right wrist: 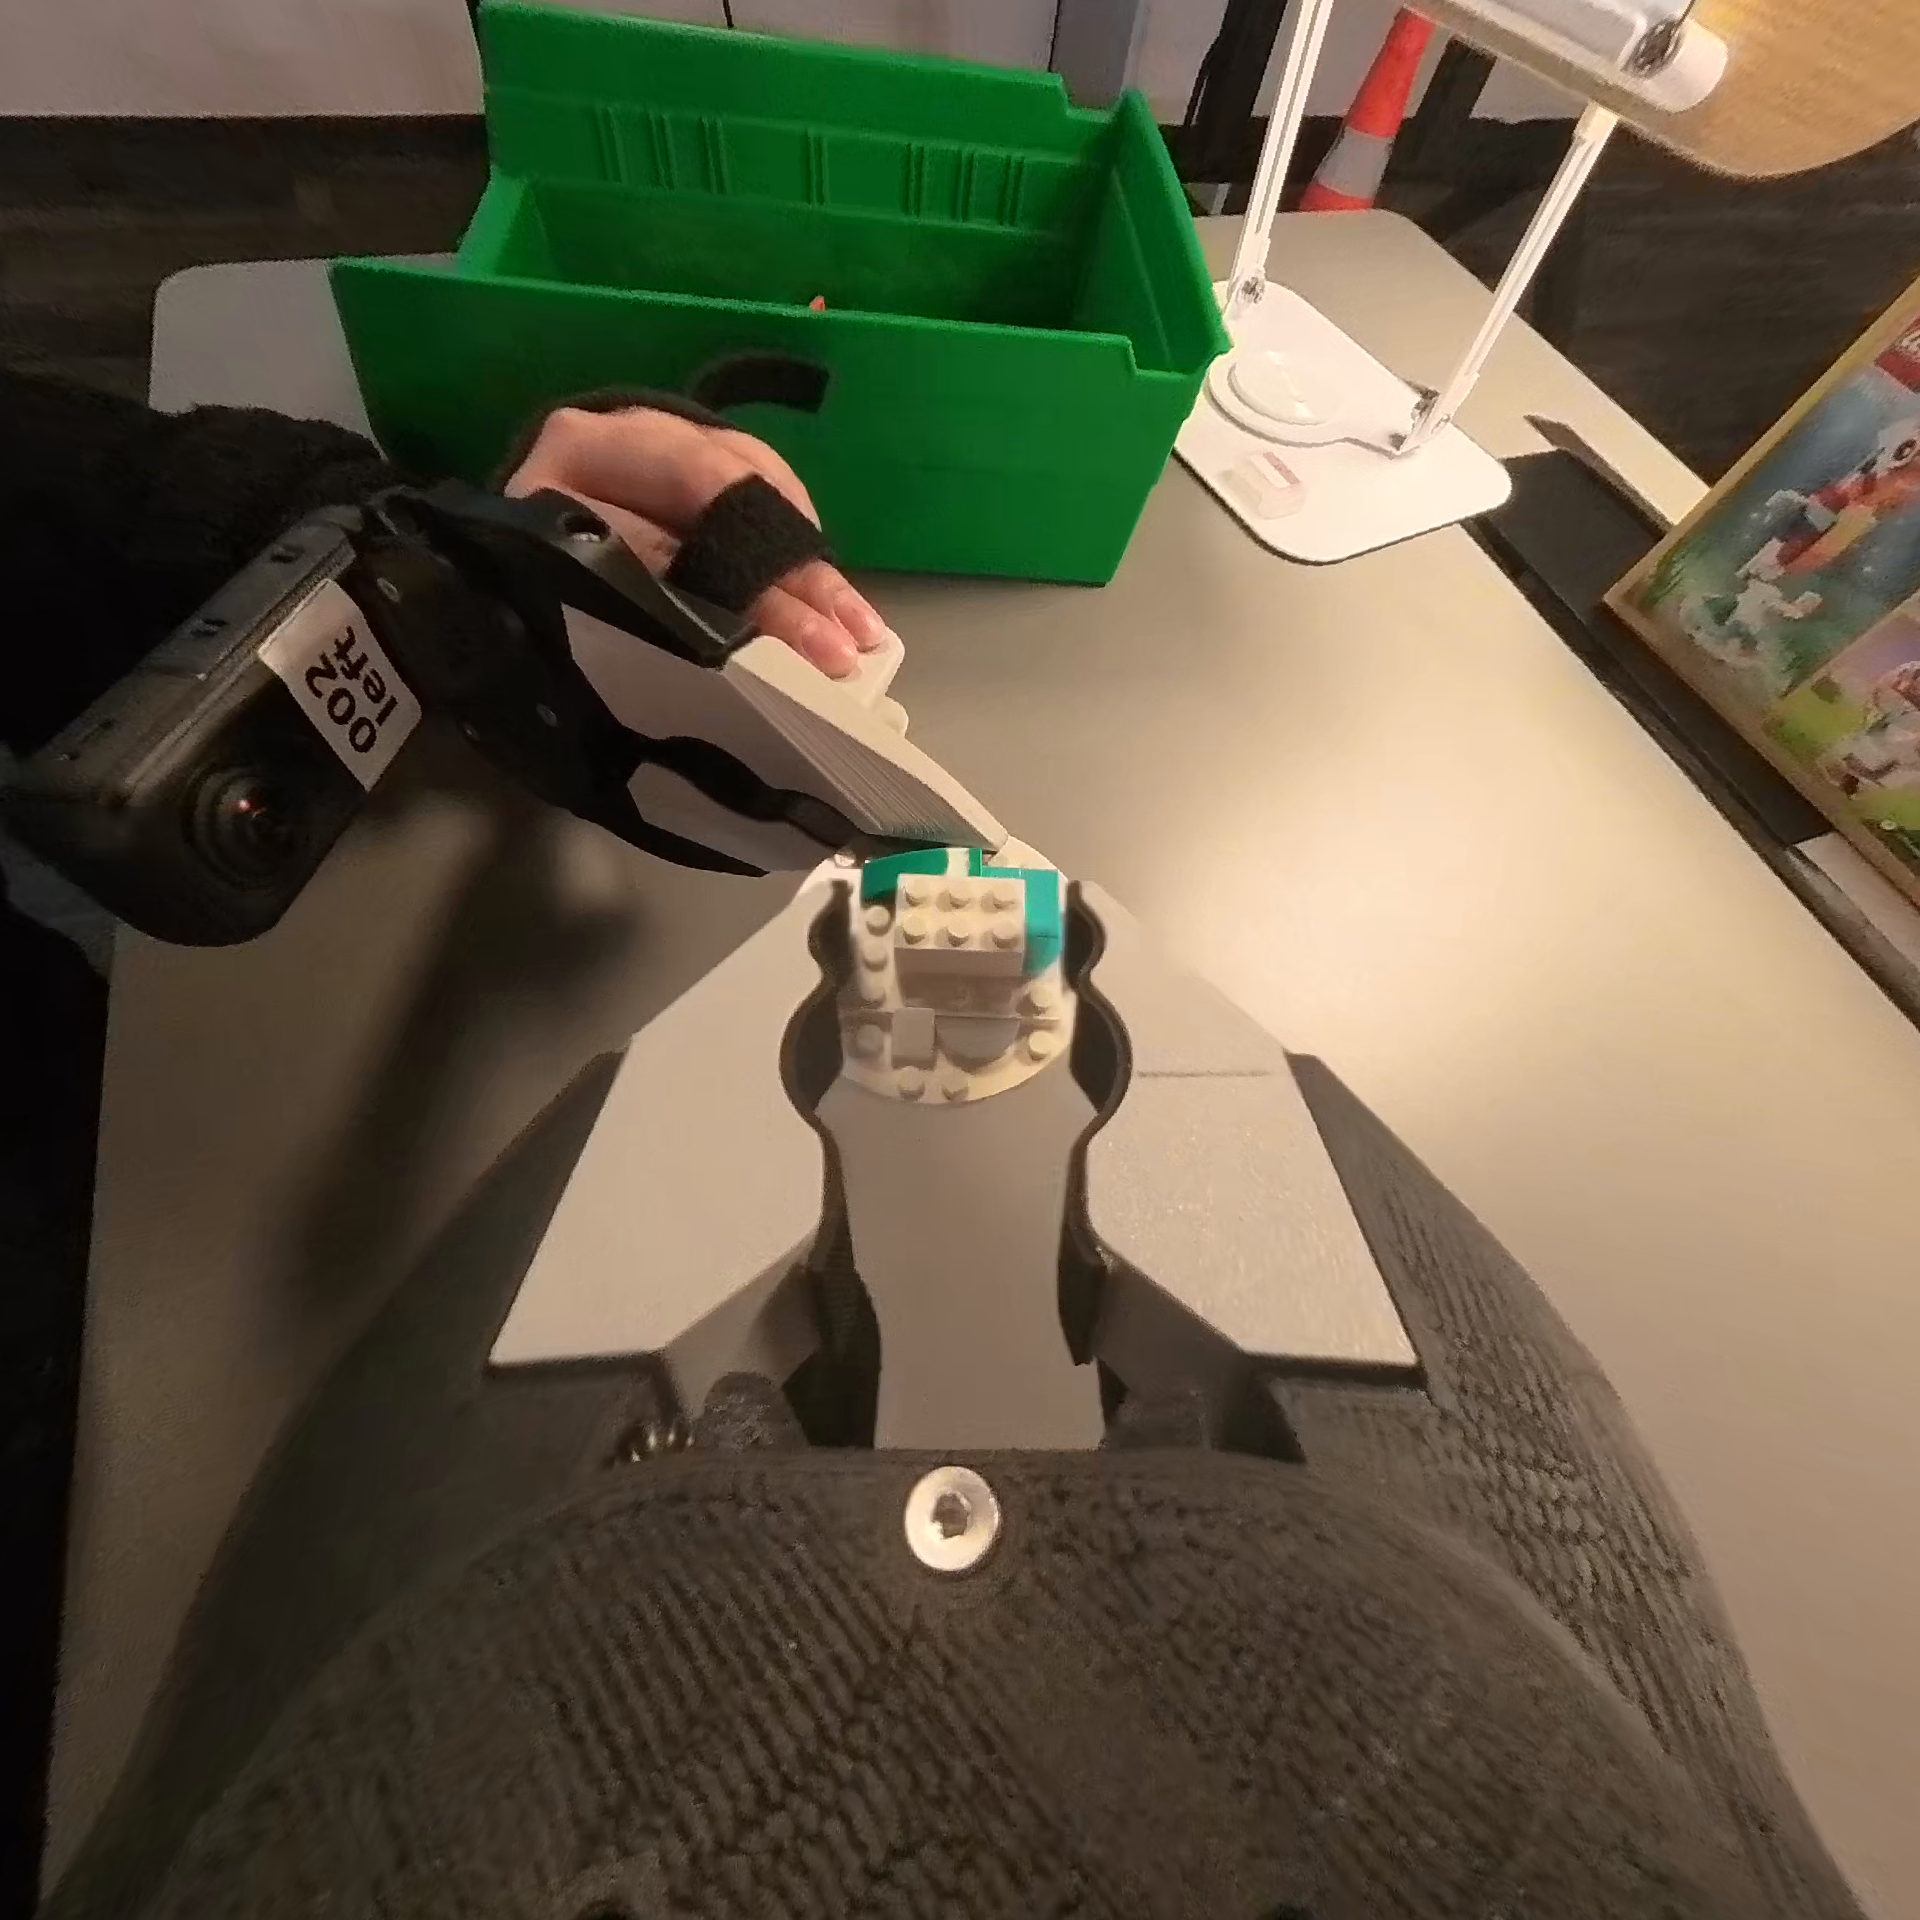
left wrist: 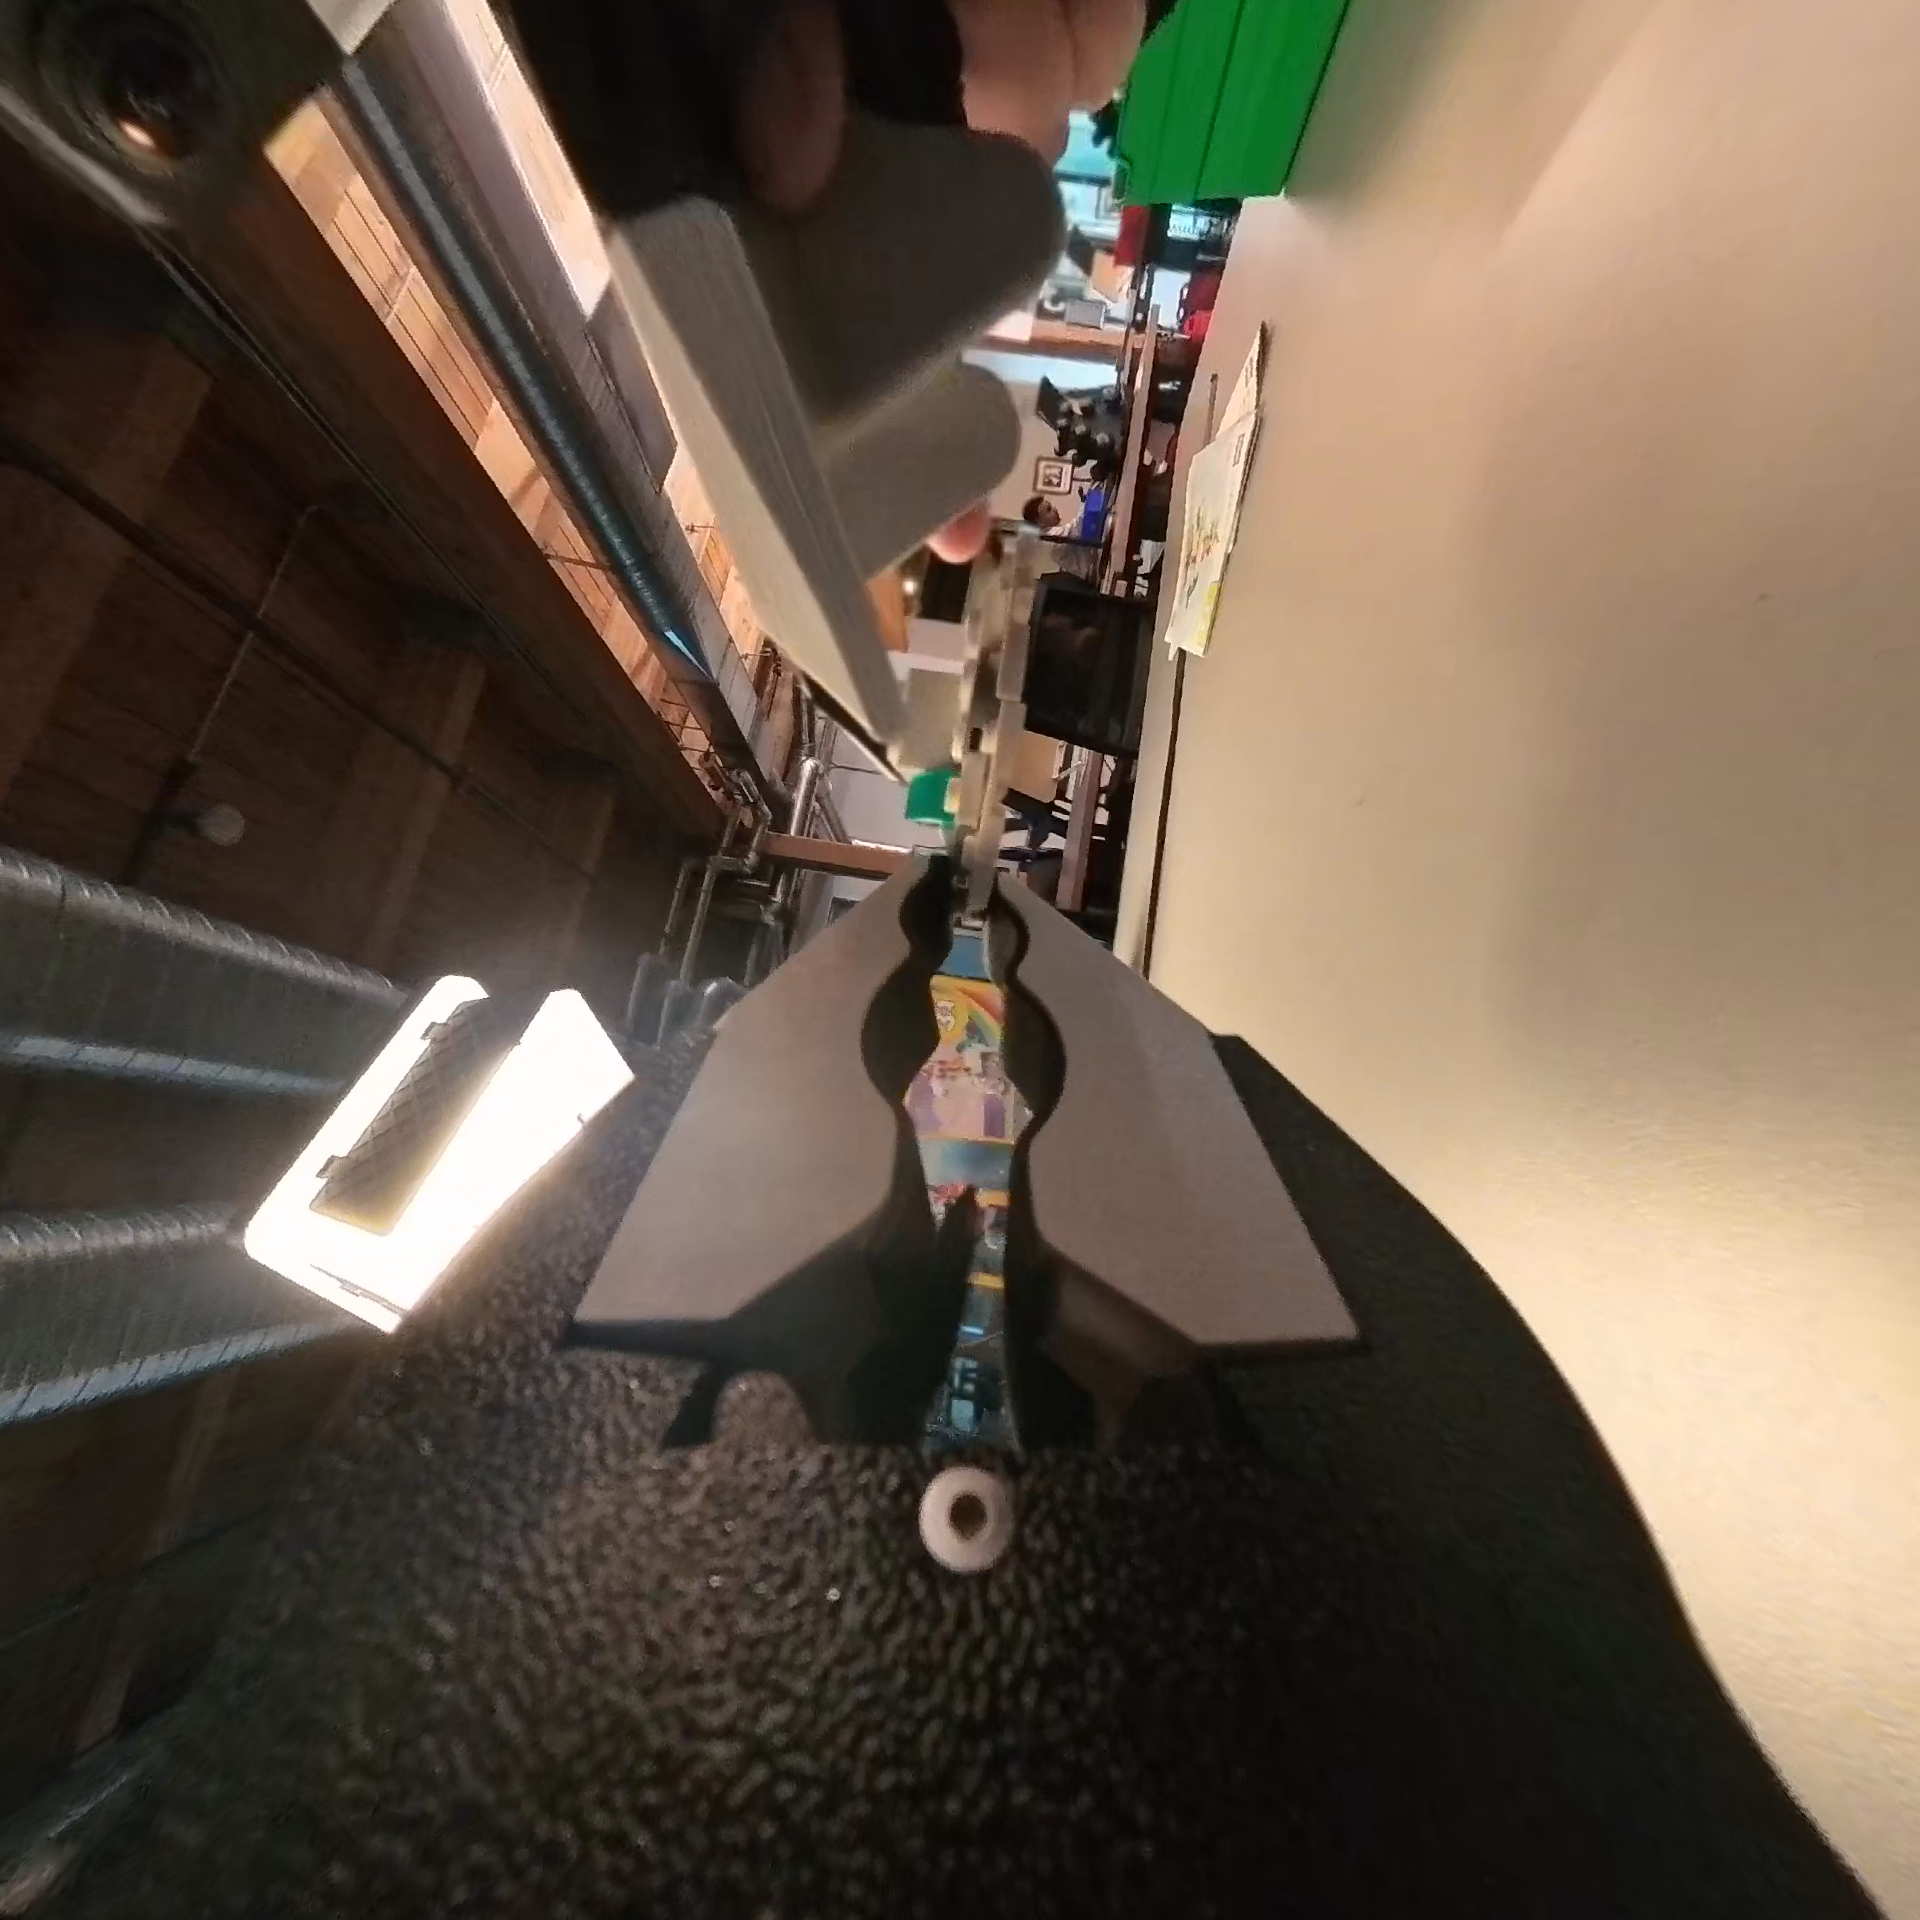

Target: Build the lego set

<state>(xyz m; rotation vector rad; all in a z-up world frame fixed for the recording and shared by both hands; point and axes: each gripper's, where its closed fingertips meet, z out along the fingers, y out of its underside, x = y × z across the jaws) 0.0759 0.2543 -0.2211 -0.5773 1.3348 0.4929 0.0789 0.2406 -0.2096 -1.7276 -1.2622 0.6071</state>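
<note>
- Fingers of the left gripper (left wrist: 971,894) nearly meet in the left wrist view, pinching the edge of the lego model (left wrist: 987,717); the view is tipped sideways, the table (left wrist: 1558,935) at right.
- Right wrist view: the right gripper (right wrist: 951,971) clamps the round white-and-teal model above the table. Behind stands a green bin (right wrist: 831,416) (contents unclear); a printed box (right wrist: 1787,613) at right, a lettered sticker (right wrist: 343,681) on the other gripper's camera.

A small build of white and grey studded bricks with teal-green pieces on a round white plate (right wrist: 961,987) sits upright over the grey tabletop, seen edge-on in the left wrist view (left wrist: 982,717).
</note>
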